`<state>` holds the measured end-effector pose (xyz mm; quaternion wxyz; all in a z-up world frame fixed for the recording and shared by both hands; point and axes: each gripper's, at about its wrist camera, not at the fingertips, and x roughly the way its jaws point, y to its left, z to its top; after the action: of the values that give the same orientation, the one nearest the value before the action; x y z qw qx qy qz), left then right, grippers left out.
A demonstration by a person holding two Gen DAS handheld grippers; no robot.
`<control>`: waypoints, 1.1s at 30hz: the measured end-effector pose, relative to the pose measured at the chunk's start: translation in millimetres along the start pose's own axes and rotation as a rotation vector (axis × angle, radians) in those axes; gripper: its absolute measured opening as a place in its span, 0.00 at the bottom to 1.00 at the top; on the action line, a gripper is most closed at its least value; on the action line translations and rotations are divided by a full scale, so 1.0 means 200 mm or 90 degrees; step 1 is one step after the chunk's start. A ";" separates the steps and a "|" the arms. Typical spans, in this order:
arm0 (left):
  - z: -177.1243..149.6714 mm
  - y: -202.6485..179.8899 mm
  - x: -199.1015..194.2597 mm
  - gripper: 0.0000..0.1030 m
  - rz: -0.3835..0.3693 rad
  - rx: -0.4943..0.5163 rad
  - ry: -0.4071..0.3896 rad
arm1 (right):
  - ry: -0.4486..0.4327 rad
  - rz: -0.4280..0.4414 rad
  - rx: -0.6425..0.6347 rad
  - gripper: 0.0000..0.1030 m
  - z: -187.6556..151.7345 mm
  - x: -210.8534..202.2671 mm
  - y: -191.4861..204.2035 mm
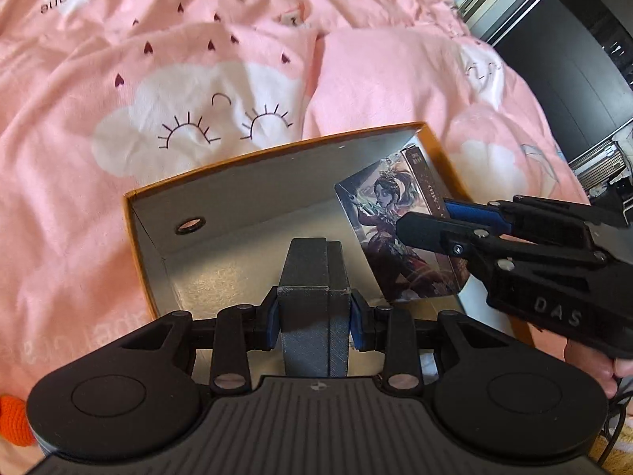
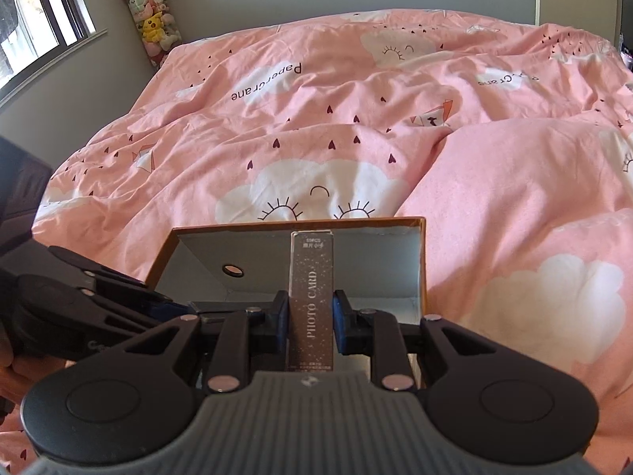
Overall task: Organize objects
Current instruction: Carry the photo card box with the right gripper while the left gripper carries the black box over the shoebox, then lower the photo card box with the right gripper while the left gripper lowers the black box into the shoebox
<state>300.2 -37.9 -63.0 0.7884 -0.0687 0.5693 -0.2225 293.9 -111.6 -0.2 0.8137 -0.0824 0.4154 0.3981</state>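
Two small boxes were in the grippers, and both hung over one open orange-rimmed cardboard box (image 1: 277,150) that sat on the pink bedspread (image 1: 118,79) in the middle of the left wrist view. The left gripper (image 1: 314,316) had its blue pads pressed against the sides of a dark grey box (image 1: 312,277), held at lower centre of that frame with its long axis running away from the camera, toward the far wall of the cardboard box and the round hole (image 1: 191,225) in it. The right gripper (image 2: 310,316) was clamped on a photo card box (image 2: 311,289); its narrow spine, printed "PHOTO CARD", faced the right wrist camera and ran lengthwise along the fingers toward the far wall. In the left wrist view that card box (image 1: 399,233) stood at right of centre, picture face showing, its lower edge near or on the cardboard box's floor; contact could not be told.

Judged from this, the sorting was partway through at most: neither box had been let go, and the visible floor of the cardboard box showed nothing else. What remained was to set both down and release them. An orange knitted item (image 1: 14,419) at the lower left edge might also await sorting.
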 end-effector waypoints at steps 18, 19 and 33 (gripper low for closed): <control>0.05 -0.05 0.08 0.44 0.081 0.073 0.030 | 0.011 -0.022 -0.021 0.23 -0.02 0.13 0.00; 0.05 -0.07 0.08 0.45 0.099 0.095 0.030 | 0.012 -0.022 -0.023 0.23 -0.02 0.13 0.01; 0.02 -0.17 0.08 0.39 0.245 0.229 0.025 | 0.021 -0.024 -0.033 0.23 -0.02 0.13 0.03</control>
<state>299.4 -75.1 -62.4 0.8045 0.1863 0.5385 -0.1677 296.3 -94.2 -19.8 0.8117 -0.1179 0.4169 0.3918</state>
